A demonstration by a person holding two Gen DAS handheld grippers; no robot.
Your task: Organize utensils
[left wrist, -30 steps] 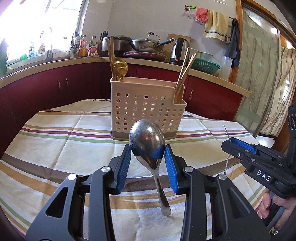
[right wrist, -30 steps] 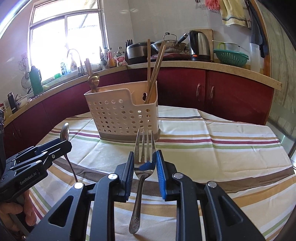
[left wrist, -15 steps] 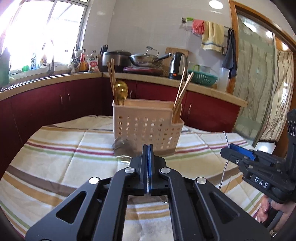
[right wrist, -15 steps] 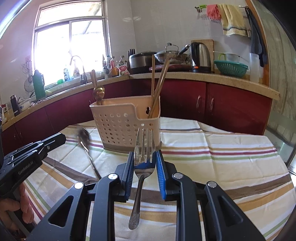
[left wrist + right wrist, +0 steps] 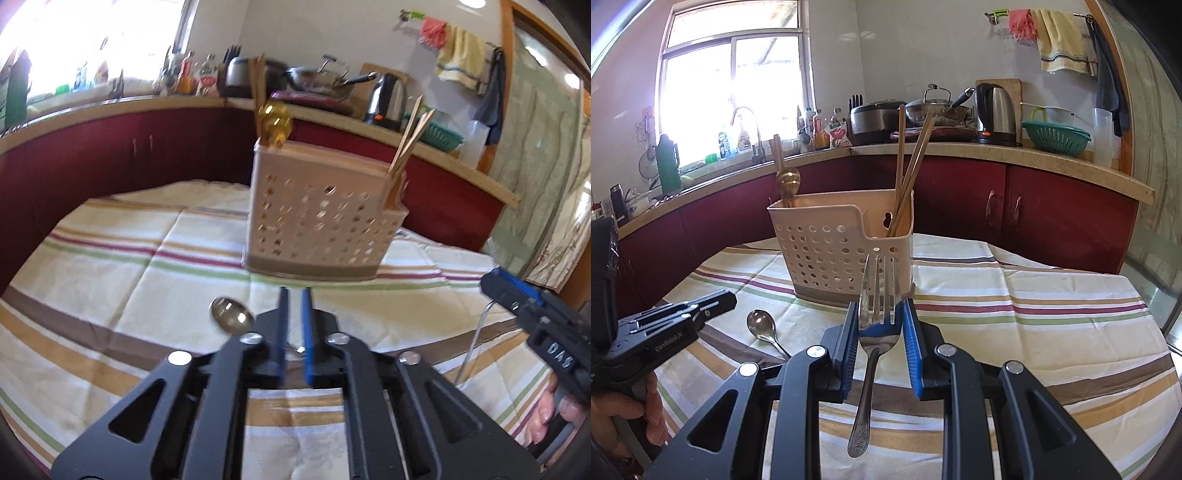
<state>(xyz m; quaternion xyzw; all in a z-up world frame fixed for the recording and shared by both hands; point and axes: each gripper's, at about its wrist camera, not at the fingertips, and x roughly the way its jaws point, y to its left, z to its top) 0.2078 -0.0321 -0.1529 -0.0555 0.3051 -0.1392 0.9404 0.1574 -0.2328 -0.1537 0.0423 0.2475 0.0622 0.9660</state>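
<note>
While the fork (image 5: 875, 325) is gripped by the right gripper (image 5: 880, 332), the spoon (image 5: 231, 319) handle is hidden behind the narrowly parted, empty left gripper (image 5: 294, 332)

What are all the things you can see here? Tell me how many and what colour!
spoon: one, silver, lying on the tablecloth
fork: one, silver, upright in the right gripper
utensil basket: one, beige, on the table
chopsticks: about three, wooden, in the basket's right end
gold spoon: one, in the basket's left end
tablecloth: one, cream with stripes
kettle: one, silver, on the counter
colander: one, green, on the counter
left gripper: black and blue, empty, slightly open
right gripper: black and blue, gripping the fork
</note>
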